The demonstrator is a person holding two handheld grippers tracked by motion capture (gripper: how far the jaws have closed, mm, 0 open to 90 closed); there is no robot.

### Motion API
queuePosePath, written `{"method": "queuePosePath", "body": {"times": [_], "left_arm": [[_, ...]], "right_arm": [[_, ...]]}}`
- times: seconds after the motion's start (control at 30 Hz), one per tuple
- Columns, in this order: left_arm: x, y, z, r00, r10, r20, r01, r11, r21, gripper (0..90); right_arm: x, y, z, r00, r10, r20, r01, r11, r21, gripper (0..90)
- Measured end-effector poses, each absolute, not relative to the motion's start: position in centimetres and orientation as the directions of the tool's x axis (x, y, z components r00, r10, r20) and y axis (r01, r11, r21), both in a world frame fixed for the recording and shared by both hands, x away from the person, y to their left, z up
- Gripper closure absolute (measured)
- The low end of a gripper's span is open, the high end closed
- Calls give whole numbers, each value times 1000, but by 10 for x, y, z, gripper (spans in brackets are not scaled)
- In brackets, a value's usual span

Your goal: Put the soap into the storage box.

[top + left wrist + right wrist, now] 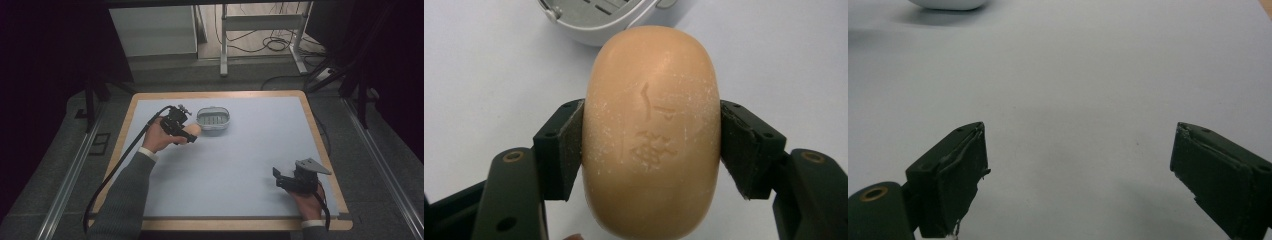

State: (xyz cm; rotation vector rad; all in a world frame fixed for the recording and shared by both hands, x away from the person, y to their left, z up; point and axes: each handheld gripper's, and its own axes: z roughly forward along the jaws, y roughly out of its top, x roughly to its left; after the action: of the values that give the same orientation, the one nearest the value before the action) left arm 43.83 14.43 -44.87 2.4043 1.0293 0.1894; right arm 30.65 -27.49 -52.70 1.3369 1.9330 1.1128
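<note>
An oval, peach-coloured bar of soap (651, 130) with a stamped mark is clamped between the pads of my left gripper (651, 145), which is shut on its two long sides. From above, the soap (193, 130) hangs just left of a small grey soap dish (213, 120) with a slotted floor; the left gripper (186, 131) points toward that dish. The dish rim (589, 25) lies just beyond the soap. My right gripper (1080, 170) stands open over bare mat, nothing between its fingers, and rests near the front right corner (281, 178).
A pale blue mat (230, 160) covers the wooden table (320, 135). A black cable (120, 165) trails from the left gripper along the sleeve. Beyond the table stand a white cabinet (152, 30) and a metal frame (260, 22) with floor cables.
</note>
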Motion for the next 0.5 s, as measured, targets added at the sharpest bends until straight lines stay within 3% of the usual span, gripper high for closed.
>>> {"method": "queuePosePath", "body": {"times": [0.5], "left_arm": [[447,138,-440,699,712,-67,633,-572,521,324]], "right_arm": [[307,-274,-527,-361,932,26,493,167,854,84]]}}
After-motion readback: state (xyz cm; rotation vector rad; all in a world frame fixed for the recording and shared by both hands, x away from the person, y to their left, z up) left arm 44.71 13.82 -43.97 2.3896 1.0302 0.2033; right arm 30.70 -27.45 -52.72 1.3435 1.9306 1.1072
